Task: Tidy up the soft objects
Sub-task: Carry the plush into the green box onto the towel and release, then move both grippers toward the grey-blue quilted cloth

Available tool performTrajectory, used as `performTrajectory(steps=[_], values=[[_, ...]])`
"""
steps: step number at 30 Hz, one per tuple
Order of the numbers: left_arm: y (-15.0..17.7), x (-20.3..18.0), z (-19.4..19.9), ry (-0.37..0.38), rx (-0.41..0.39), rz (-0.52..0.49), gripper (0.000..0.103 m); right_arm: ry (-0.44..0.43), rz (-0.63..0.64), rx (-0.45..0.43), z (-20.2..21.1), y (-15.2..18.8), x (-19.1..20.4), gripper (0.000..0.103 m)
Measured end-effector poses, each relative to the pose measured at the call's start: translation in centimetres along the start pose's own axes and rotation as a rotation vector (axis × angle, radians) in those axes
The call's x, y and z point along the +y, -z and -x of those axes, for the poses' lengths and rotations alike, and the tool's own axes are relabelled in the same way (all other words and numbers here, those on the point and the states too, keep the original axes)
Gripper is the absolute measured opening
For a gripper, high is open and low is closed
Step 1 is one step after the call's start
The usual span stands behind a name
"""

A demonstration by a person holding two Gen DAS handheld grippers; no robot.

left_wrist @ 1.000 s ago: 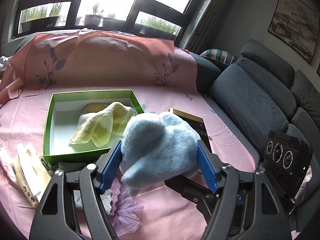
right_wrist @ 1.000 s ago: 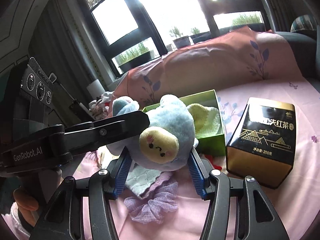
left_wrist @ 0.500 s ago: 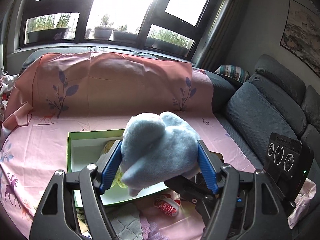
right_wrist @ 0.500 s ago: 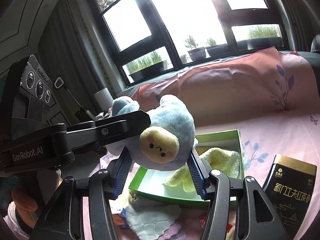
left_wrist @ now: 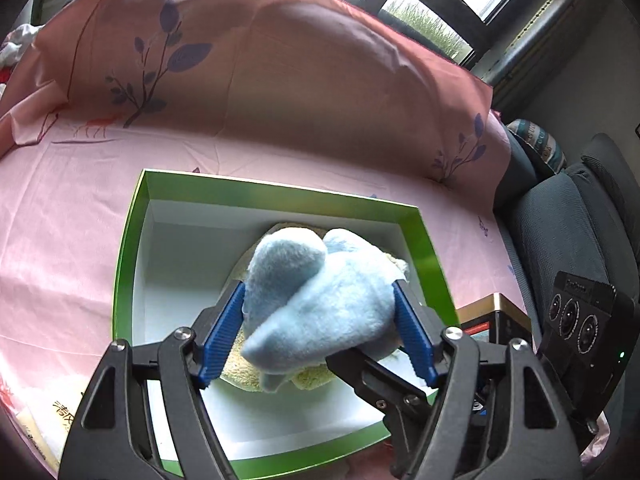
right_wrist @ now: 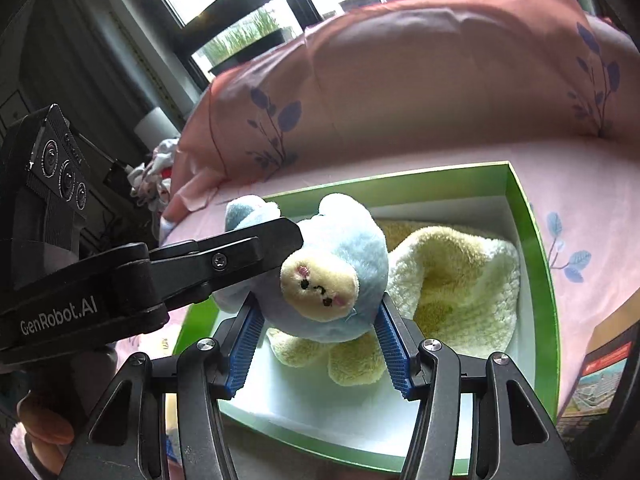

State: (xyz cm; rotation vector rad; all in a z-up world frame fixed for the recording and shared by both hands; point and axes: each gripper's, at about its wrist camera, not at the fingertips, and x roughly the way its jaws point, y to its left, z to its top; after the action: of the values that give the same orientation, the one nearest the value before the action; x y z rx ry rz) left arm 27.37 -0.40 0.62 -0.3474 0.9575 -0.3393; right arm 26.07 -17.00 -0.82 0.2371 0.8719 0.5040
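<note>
- Left gripper (left_wrist: 318,330): jaws closed on the rear of the blue plush toy (left_wrist: 320,300), holding it over the green box (left_wrist: 132,216), which sits on the pink sheet (left_wrist: 60,220).
- Blue plush toy: held clear of the box floor, above the yellow towel (right_wrist: 452,280) lying inside. Its cream face points toward the right gripper; its long axis appears to run from one gripper to the other.
- Right gripper (right_wrist: 318,346): jaws pressed against the toy's head on both sides.
- Recommendation: lower both grippers level, set the toy on the towel, then part the jaws together so it does not roll toward the box's walls.
</note>
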Motion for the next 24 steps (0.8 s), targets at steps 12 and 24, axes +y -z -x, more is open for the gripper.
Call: performTrajectory(steps=[12,24], values=[[0.5,0.0,-0.1,-0.062,0.024,0.012,0.097,0.118,0.042,-0.002,1.9,0.9,0.0,0.069],[2.9,-0.9,8.9,-0.102,-0.12,-0.049,0.102,0.129,0.056,-0.098,11.0,5.5,0.0,0.07]])
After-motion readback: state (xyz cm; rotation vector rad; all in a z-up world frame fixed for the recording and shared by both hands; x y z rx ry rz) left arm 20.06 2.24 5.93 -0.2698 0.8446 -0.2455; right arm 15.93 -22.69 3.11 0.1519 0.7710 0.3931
